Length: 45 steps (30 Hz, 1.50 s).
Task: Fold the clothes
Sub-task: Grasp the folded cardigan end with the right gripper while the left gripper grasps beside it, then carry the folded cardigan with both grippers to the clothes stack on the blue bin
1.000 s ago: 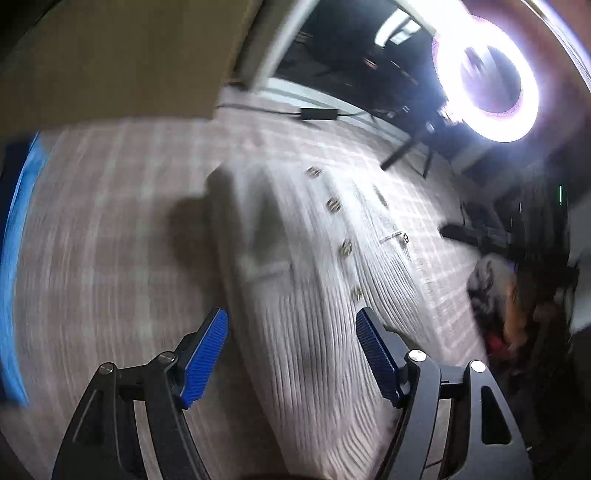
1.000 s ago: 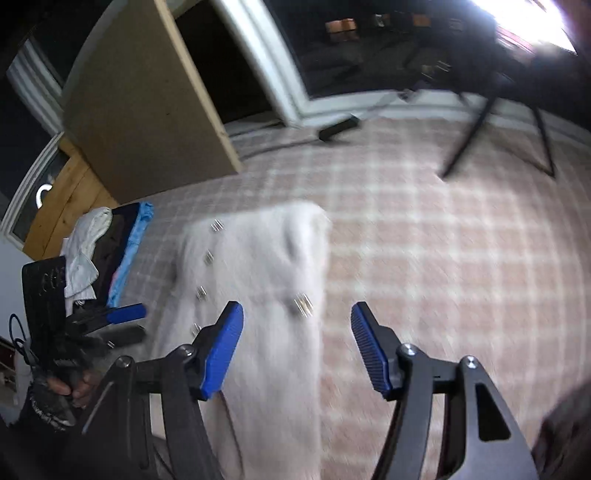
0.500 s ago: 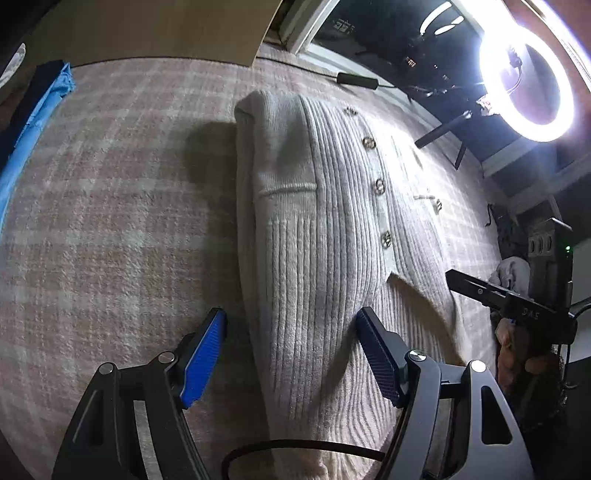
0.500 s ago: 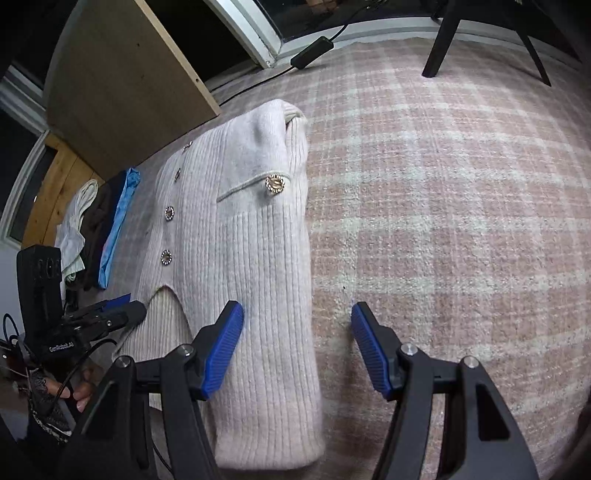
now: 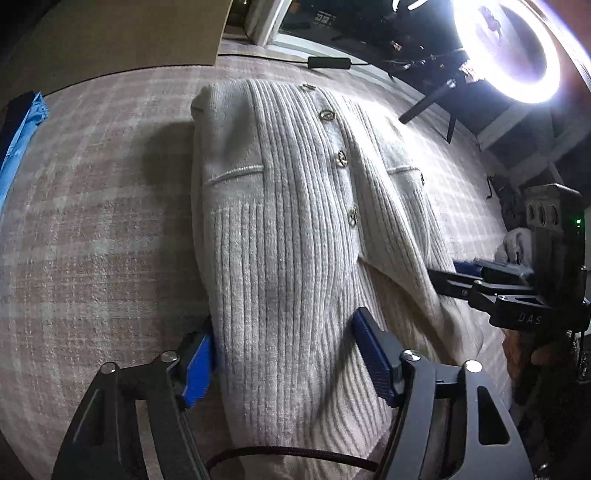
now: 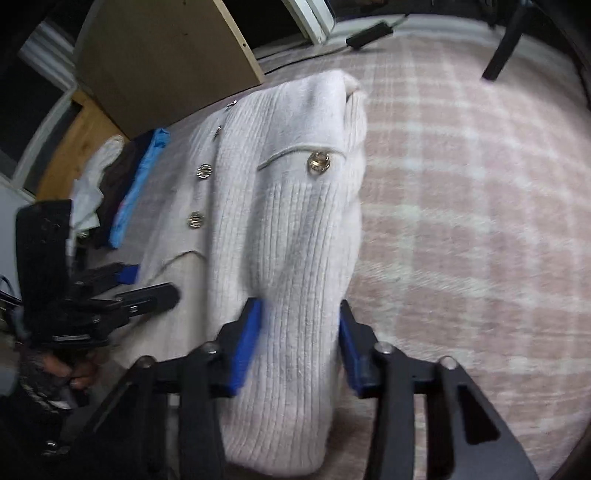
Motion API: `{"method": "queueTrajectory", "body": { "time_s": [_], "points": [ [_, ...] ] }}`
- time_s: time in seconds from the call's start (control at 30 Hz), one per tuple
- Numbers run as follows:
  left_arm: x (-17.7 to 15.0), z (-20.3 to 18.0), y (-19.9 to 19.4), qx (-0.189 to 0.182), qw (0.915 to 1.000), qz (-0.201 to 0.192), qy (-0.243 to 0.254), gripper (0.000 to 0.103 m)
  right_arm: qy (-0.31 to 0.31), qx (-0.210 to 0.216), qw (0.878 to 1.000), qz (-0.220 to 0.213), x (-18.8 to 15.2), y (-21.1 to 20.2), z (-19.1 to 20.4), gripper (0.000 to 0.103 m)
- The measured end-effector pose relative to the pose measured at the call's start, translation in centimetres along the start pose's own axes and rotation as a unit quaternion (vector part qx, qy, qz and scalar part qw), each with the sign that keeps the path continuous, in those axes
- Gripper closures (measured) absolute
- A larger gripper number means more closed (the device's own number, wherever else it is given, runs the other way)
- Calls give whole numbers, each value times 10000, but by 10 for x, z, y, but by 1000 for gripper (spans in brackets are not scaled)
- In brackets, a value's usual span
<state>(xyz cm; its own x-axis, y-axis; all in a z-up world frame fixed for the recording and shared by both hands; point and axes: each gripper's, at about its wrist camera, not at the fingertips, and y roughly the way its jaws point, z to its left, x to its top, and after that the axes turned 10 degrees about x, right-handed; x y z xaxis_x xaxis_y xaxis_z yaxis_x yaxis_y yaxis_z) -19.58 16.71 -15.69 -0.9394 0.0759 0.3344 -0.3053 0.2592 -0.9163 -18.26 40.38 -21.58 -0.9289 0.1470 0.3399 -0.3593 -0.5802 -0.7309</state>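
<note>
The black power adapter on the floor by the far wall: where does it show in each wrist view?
Left wrist: the power adapter lies top centre, just beyond the far end of the cream cardigan.
Right wrist: the power adapter sits top centre-right, past the cardigan's far end.
Shared landmark: the tan board, upper left in both.

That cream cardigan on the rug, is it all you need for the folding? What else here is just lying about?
Part of the job:
- cream cardigan
- left gripper, jaws closing around one folded sleeve
- right gripper, jaws closing around the other sleeve

Just lying about:
- ring light
- pile of other clothes
- wooden board
- power adapter
- plaid rug
</note>
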Motion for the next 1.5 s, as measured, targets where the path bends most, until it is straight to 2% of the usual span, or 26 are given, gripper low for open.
{"method": "queueTrajectory", "body": {
  "time_s": [0.03,0.07,0.13,0.17,0.23,0.37,0.47,0.63,0.9,1.03,1.2,1.4,1.5],
  "points": [
    [1,2,0,-27,10000,-3,-52,48,-15,62,10000,3,-1,0,-1,65],
    [1,3,0,-62,10000,2,-77,59,-16,131,9999,9,-2,0,-2,66],
    [1,6,0,-136,9998,16,-113,64,94,281,9996,42,0,1,-5,69],
    [1,6,1,-173,9998,3,-129,71,114,309,9994,65,0,1,-6,72],
    [4,6,2,-237,9996,29,-118,73,94,329,9994,99,1,1,-3,75],
    [10,-7,-9,-30,9999,-61,114,80,-128,177,9998,45,-3,-2,13,80],
    [14,-15,-28,17,9993,-283,230,81,-126,314,9992,-212,-1,-19,20,81],
    [16,-26,-63,274,9966,-587,503,82,-461,428,9963,-585,1,-53,50,81],
    [4,-5,-133,277,9930,-959,638,82,-897,797,9882,-957,6,-95,107,81],
    [7,15,-158,136,9926,-1033,616,82,-985,927,9857,-1007,10,-101,137,81],
    [30,61,-201,180,9870,-1415,736,82,-1334,826,9801,-1216,36,-96,201,81],
    [70,153,-287,592,9680,-2184,1088,82,-1792,791,9642,-1786,82,-70,326,81],
    [82,204,-326,994,9555,-2470,1266,82,-1901,888,9575,-1977,103,-43,384,81]
  ]
}}
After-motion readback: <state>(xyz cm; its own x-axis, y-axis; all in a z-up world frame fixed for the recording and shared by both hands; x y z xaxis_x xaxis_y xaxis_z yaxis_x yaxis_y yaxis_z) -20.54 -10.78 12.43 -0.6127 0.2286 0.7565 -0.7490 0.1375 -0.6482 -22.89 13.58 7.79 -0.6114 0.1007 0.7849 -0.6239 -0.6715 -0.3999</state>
